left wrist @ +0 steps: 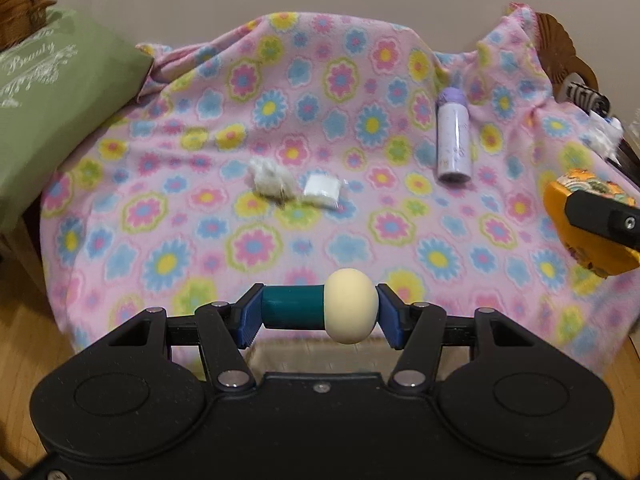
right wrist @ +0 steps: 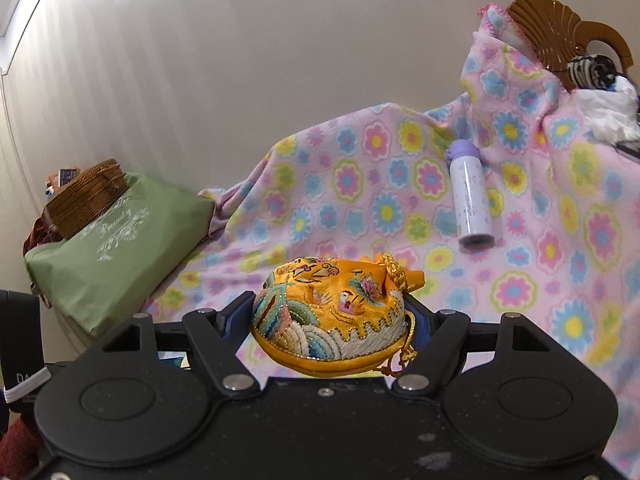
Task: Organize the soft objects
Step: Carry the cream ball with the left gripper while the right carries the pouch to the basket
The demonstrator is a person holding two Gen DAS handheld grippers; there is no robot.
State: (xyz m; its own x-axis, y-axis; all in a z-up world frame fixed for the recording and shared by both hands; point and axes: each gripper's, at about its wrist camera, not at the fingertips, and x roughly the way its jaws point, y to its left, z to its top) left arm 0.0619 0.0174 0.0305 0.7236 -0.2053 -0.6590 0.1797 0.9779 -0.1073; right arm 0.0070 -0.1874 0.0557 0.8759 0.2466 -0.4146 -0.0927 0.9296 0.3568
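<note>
- While both hands are loaded: left gripper (left wrist: 318, 312) fingers clamp a teal-and-cream soft toy (left wrist: 320, 309) end to end, long axis crosswise, low centre of frame.
- Right gripper (right wrist: 332, 320) fingers squeeze an embroidered orange pouch (right wrist: 332, 316), lower centre.
- Flowered blanket (left wrist: 224, 152): open room mid-frame; cotton wad (left wrist: 270, 179), white packet (left wrist: 323, 189) and bottle (left wrist: 452, 136) lie beyond.

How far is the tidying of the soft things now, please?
Nothing looks put away yet. In hand: the left gripper holds a teal and cream toy; the right gripper holds an embroidered yellow pouch. Left on the blanket: two white soft pieces.
</note>
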